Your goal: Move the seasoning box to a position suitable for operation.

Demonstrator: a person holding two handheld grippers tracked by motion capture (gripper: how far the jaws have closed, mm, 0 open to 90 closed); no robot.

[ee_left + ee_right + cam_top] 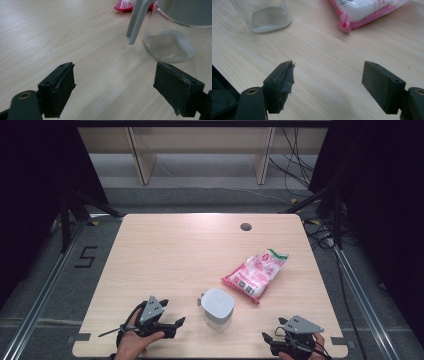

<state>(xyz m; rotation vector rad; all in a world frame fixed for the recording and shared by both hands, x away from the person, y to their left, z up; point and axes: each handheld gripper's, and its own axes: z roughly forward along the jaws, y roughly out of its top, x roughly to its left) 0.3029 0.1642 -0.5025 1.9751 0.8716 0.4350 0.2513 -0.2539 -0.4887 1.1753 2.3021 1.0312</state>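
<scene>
A clear jug [217, 309] with a white lid and a side handle stands near the table's front middle. Its handle [136, 22] and see-through base [170, 46] rise just ahead of my left gripper [117, 87], whose jaws stand wide apart with only bare wood between them. In the high view the left gripper [173, 313] lies left of the jug, pointing toward it. A pink and white sealed bag [256, 272] lies flat to the jug's far right. My right gripper [273, 330] sits at the front right edge, open and empty [327, 85], facing the jug's base [268, 17] and the bag [364, 12].
The wooden table [180, 250] has a round cable hole [245, 226] near its far edge. Dark stands and cables flank the table on the floor, and pale wooden furniture legs stand beyond it.
</scene>
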